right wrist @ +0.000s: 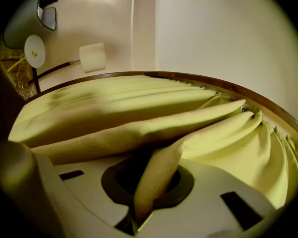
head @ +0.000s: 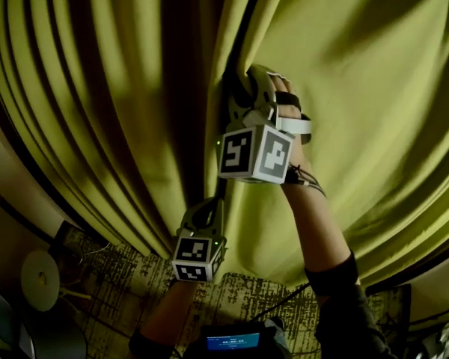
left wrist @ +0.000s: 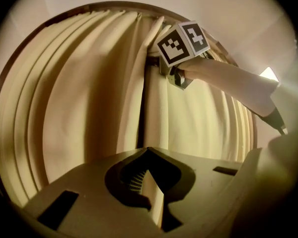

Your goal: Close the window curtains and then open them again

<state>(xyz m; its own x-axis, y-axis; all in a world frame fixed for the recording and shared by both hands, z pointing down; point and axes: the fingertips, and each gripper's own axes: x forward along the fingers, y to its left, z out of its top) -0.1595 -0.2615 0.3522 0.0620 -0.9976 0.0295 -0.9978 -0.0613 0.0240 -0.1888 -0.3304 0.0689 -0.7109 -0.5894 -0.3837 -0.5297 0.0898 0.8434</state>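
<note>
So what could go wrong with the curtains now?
The right gripper pinches only a thin fold of curtain, so it might slip free when pulled. The left gripper also holds just an edge. A hard tug could strain the fabric where it hangs from the rail.

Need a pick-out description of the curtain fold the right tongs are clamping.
The yellow-green curtains fill the head view, split by a dark vertical gap. The fold is the right panel's inner edge along the gap. Unlike the loose pleats beside it, it is pinched in the right tongs, above the left tongs.
</note>
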